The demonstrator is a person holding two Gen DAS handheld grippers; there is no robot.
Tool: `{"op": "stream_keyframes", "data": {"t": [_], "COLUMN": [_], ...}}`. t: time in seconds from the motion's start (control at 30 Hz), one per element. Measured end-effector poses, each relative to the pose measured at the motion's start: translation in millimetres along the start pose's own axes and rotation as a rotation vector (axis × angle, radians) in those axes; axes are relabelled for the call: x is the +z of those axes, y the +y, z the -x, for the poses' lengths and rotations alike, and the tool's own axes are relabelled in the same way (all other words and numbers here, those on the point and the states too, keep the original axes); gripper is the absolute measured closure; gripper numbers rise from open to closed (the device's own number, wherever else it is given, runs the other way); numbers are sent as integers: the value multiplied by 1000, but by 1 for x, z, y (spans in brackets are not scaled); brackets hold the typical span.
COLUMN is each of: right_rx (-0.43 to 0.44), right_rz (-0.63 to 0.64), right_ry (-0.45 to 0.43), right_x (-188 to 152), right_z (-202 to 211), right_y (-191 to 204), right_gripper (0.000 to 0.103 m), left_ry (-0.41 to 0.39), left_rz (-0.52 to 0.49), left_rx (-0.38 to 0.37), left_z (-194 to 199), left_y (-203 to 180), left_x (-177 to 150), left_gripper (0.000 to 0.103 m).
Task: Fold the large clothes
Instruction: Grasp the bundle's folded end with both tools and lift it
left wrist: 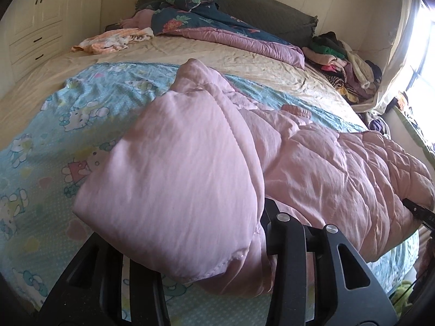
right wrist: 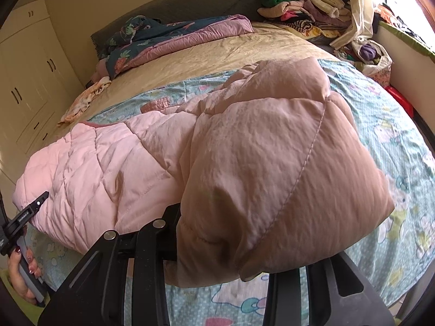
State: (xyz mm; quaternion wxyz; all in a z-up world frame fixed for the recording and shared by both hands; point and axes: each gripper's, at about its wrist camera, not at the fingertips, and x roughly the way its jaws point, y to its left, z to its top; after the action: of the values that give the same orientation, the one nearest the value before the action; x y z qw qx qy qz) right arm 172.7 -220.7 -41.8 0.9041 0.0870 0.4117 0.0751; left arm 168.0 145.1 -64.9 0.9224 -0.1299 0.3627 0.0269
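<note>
Each claw, left [left wrist: 261,233] and right [right wrist: 174,233], grips a corner of the pink quilted coat [left wrist: 312,157] above the cartoon-print bedsheet [left wrist: 54,125].

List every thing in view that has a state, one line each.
Pink quilted coat: bunched on the bed, both ends lifted.
Left gripper: fingers shut on the coat's end.
Right gripper: fingers shut on the coat's other end.
Wardrobe doors: closed.
Floral quilt: crumpled near the headboard.
</note>
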Motion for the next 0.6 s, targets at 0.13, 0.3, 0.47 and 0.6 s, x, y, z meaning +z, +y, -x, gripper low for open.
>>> {"op": "stream_keyframes", "data": {"t": [0.13, 0.3, 0.47, 0.6], "right_rx": [21, 30, 27, 20], "right_rz": [-17, -27, -70, -98], "right_ry": [16, 42, 66, 91], "right_x": [-6, -12, -19, -22], "right_z": [2, 1, -12, -25], "right_y": [-8, -16, -27, -37], "right_gripper": [69, 67, 62, 55], "left_ry": [-1, 9, 23, 29], "left_rz": [-12, -27, -37, -34], "left_rx": [3, 2, 20, 29], "left_z": [3, 5, -2, -7], "left_y": [2, 6, 10, 10], "left_x": [-5, -15, -25, -32], "left_gripper": [69, 67, 64, 61]}}
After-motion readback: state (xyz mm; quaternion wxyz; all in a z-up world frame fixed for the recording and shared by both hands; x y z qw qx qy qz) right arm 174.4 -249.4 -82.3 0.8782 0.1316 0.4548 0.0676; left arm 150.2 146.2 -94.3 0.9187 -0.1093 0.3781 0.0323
